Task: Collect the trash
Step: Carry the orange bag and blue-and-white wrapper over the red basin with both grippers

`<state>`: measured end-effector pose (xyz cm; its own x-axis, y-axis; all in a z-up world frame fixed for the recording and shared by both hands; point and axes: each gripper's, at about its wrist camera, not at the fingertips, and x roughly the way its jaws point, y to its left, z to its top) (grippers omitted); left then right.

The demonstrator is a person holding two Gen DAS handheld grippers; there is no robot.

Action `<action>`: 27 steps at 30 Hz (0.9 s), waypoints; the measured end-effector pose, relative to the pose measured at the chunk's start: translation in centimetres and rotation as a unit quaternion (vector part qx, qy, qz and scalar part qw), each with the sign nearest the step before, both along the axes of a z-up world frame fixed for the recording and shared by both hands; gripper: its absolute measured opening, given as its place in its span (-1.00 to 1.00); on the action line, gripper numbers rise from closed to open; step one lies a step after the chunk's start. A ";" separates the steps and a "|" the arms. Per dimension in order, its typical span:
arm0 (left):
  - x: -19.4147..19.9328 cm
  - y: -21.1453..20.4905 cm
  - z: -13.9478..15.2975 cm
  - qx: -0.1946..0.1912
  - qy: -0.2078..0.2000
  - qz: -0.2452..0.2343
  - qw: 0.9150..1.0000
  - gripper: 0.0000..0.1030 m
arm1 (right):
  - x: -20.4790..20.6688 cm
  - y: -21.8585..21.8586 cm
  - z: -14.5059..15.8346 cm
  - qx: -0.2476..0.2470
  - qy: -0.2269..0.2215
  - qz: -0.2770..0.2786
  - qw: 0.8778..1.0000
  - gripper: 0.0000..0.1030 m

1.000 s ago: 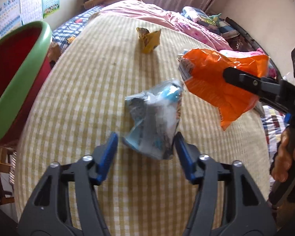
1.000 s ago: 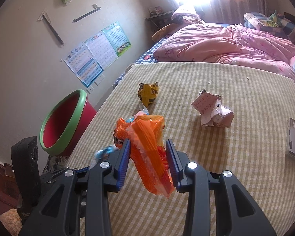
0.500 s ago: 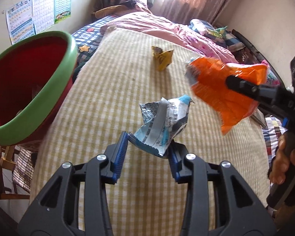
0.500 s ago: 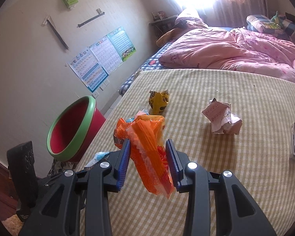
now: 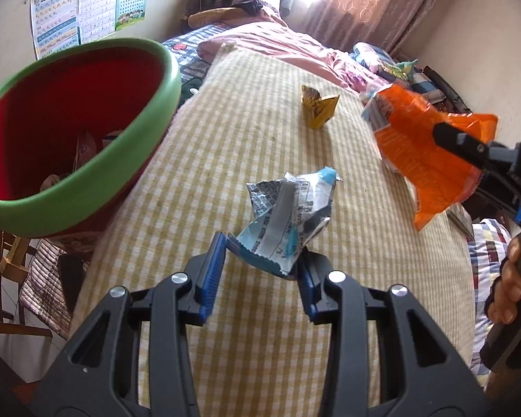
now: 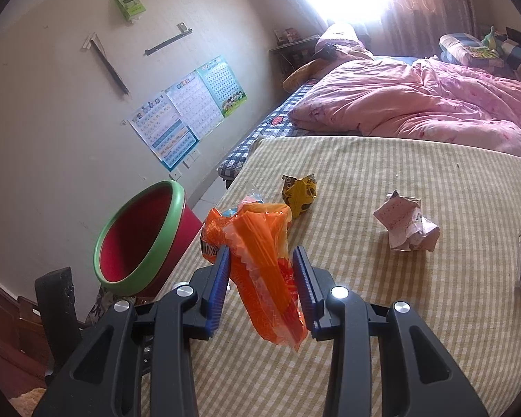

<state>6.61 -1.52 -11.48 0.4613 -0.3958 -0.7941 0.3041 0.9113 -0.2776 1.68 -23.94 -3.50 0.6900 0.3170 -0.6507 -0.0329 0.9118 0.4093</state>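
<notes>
Gripping a crumpled silver-and-blue wrapper [image 5: 288, 215], the left gripper [image 5: 260, 260] has its blue pads pinched narrow on the packet's lower edge, and the wrapper stands clear above the yellow checked bedspread [image 5: 260, 111]; over on the other side the right gripper [image 6: 262, 278] is clamped just as narrowly on an orange snack bag [image 6: 260, 260], the bag hanging between the pads and drooping below them — a hand [image 5: 514, 288] is wrapped round that gripper's handle at the edge of the left view; two pieces of trash lie loose on the bedspread, a yellow wrapper [image 6: 298, 194] near the middle and a crumpled pink-and-white paper [image 6: 406, 229] well apart to its right; the bin [image 5: 76, 132] — red inside, green rim — sits off the left edge of the bed, just beside it, with some scraps visible at its bottom; a pink quilt [image 6: 416, 104] is bunched at the far end under the bright window.
</notes>
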 end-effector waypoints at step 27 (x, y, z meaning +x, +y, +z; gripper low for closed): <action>2.3 8.4 5.2 -0.019 -0.064 0.073 0.995 -0.28 | 3.3 5.5 0.1 0.002 -0.001 0.018 1.000 -0.28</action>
<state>8.90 6.88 -6.25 0.6126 -0.3462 -0.7105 0.2043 0.9378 -0.2808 4.96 -18.44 -3.45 0.6796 0.3437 -0.6481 -0.0659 0.9085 0.4127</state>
